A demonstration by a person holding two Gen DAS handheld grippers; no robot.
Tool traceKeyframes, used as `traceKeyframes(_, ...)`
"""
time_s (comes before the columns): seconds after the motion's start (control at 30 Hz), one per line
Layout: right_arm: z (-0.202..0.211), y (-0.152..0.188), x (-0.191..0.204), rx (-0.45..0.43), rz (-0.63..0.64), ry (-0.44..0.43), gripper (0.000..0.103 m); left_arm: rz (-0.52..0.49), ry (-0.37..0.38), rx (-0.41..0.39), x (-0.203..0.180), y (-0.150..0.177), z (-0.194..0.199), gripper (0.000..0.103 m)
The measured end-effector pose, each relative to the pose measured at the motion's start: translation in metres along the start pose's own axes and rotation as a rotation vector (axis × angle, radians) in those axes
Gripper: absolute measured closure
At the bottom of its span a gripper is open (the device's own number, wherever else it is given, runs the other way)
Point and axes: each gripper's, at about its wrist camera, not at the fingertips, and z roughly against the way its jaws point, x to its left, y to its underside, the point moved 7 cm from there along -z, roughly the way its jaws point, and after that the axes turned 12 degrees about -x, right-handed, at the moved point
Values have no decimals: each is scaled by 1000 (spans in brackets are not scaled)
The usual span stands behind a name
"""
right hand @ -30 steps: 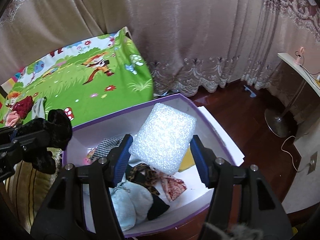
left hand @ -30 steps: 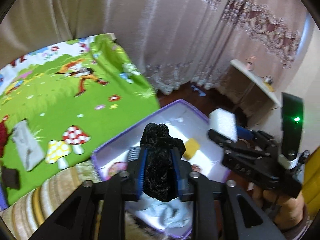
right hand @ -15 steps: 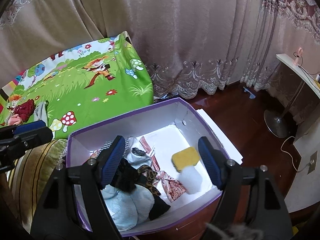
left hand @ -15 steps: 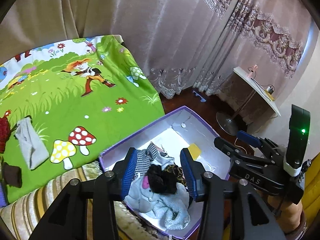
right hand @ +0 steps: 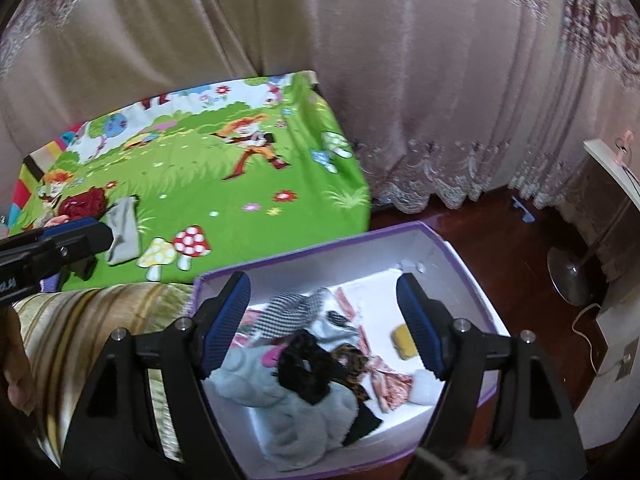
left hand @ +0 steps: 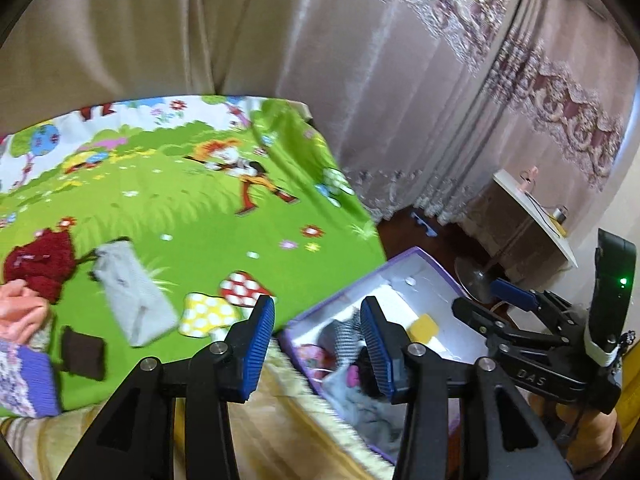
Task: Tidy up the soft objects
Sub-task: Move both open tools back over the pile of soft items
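Note:
A purple-rimmed white box (right hand: 448,248) holds soft things: a black velvet scrunchie (right hand: 308,368), a pale blue plush (right hand: 296,412), a checked cloth (right hand: 288,312), a yellow sponge (right hand: 404,342) and a white bubble-wrap pad (right hand: 424,386). My right gripper (right hand: 324,320) is open and empty above the box. My left gripper (left hand: 316,344) is open and empty over the box's left edge (left hand: 304,320) and the green mat (left hand: 192,216). On the mat lie a grey cloth (left hand: 132,292), a dark red knit (left hand: 40,264) and a dark brown piece (left hand: 82,352).
A striped beige cushion (right hand: 92,320) lies left of the box. Curtains (right hand: 360,60) hang behind. A fan base (right hand: 572,276) and a cable stand on the wooden floor at right, below a white shelf (left hand: 532,208). A purple knit item (left hand: 24,380) sits at the mat's near left.
Both grippers have opened: the black scrunchie and the bubble-wrap pad dropped into the box. My left gripper has since swung left toward the mat. The right gripper stays over the box.

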Motion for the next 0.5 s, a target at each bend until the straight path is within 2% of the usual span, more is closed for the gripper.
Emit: traceKeyframes(0.5, -10, -22, 106, -3, 148, -142, 25, 90, -179, -89, 129, -26, 51, 57)
